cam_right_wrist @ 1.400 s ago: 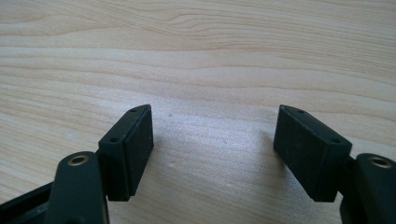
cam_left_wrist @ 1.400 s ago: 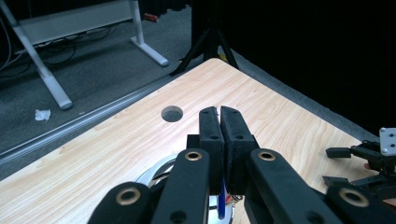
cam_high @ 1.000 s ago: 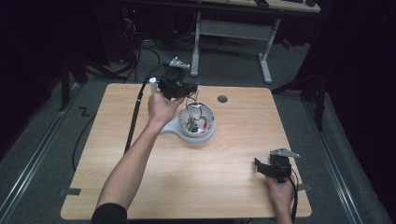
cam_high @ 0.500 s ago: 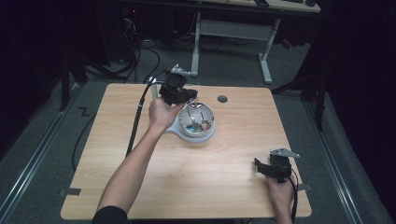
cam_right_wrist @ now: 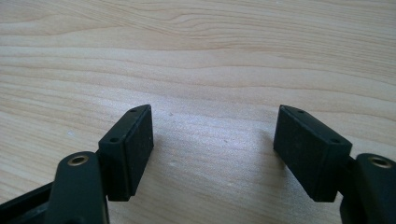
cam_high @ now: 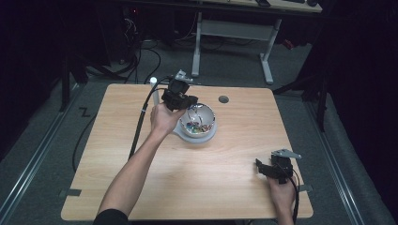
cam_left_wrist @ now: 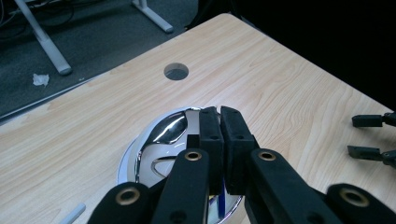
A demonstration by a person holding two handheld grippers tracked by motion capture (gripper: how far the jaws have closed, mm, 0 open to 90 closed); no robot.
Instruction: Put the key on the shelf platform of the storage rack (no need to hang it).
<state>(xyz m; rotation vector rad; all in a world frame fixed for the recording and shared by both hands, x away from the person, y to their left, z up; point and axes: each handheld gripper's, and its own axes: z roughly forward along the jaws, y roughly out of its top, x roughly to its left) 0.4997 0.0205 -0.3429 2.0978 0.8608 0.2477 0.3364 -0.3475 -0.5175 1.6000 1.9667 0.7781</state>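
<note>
A wooden table (cam_high: 141,187) carries a shiny metal bowl (cam_high: 197,123) on a white base (cam_high: 206,137), a little left of centre and toward the far side. Small coloured bits lie in the bowl; they are too small to name.

The left gripper (cam_high: 184,104) is held over the bowl's left rim by the left hand (cam_high: 163,118), the forearm reaching in from the near edge. In the left gripper view its jaws are pressed almost together, with something thin and blue (cam_left_wrist: 221,201) in the narrow gap between them; it may be pinched there, but the jaws hide most of it and I cannot tell what it is. The bowl (cam_left_wrist: 159,140) sits just beyond and below the fingertips. A round hole (cam_left_wrist: 176,71) in the table lies farther off, and the other gripper's two jaw tips show at the right edge.

The right gripper (cam_high: 264,168) rests at the near right of the table, well apart from the bowl, with the right hand (cam_high: 281,194) behind it. In the right gripper view its jaws stand wide, with only bare wood between them.

A black cable (cam_high: 141,122) trails from the left gripper across the table's left side.
</note>
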